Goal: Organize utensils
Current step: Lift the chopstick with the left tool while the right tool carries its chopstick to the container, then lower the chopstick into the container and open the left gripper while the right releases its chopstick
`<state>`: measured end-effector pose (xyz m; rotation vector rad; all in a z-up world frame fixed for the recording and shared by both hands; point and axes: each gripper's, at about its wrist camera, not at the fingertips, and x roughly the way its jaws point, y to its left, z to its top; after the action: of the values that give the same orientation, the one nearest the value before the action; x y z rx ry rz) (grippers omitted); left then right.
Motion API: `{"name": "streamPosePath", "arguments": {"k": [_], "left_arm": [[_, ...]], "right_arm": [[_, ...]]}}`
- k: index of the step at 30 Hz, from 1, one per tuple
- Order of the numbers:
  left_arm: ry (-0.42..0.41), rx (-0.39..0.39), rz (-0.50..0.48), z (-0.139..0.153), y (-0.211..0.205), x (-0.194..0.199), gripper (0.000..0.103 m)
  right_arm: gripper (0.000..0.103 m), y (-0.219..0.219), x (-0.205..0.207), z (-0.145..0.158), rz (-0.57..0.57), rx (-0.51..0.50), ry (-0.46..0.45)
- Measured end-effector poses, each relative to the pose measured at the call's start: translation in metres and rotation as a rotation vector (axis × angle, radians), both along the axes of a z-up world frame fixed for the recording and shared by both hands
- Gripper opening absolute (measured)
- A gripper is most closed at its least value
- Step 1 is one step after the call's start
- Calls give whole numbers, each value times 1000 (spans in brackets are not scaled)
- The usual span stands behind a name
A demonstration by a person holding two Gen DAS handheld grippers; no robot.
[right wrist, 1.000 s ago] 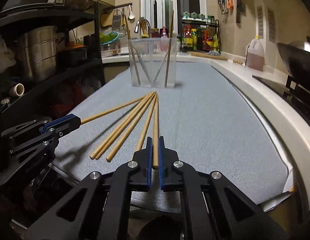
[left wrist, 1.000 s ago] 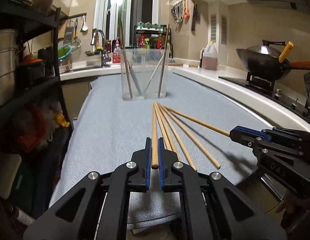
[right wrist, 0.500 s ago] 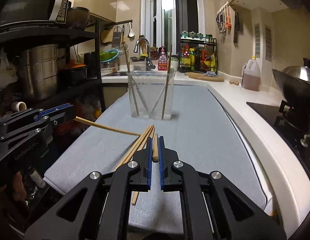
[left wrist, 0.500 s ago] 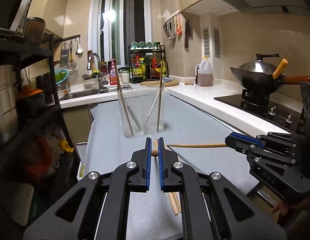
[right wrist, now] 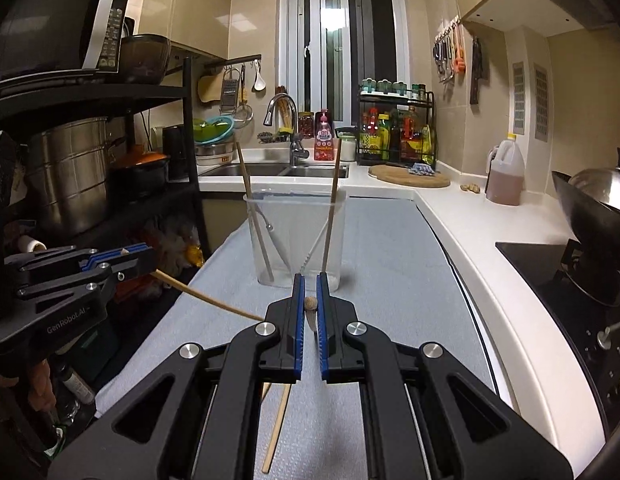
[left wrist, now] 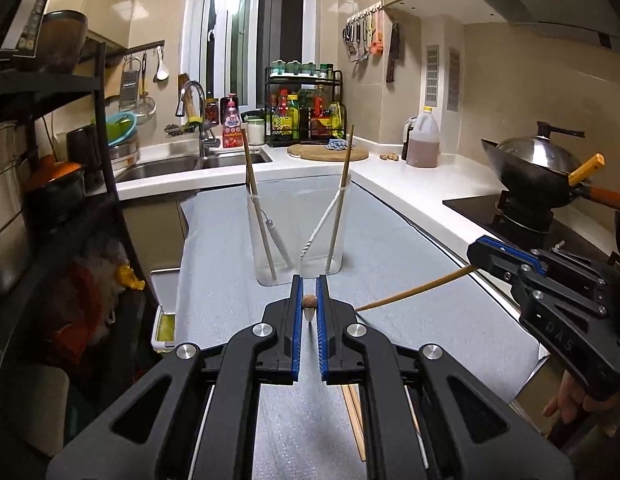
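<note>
So both chopsticks are now lifted off the grey mat, one clamped in the left gripper (left wrist: 308, 308) and one in the right gripper (right wrist: 310, 307), aimed at the clear container (left wrist: 298, 229) mid-mat, with a few leftovers lying near its front edge.

— Where do my two wrist views sit?
— Both look forward along their fingers from above the near edge of the grey mat (left wrist: 389, 248), close over it, facing the window.
— Shared ground?
— Both show the clear container (left wrist: 300, 232) (right wrist: 296, 236) mid-mat and the sink (right wrist: 278, 170) beyond; each catches the other gripper at its side edge.
</note>
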<state>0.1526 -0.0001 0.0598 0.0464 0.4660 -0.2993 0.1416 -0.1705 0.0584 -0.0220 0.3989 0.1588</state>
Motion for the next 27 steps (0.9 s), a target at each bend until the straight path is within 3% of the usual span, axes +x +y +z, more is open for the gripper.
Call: {"name": "streamPosePath", "arguments": {"k": [18, 27], "left_arm": [[-2, -8, -36, 46, 3, 34, 6], [-16, 41, -77, 83, -2, 48, 6]], "right_arm": [[6, -11, 46, 47, 47, 56, 2], [6, -3, 66, 84, 76, 41, -13]]}}
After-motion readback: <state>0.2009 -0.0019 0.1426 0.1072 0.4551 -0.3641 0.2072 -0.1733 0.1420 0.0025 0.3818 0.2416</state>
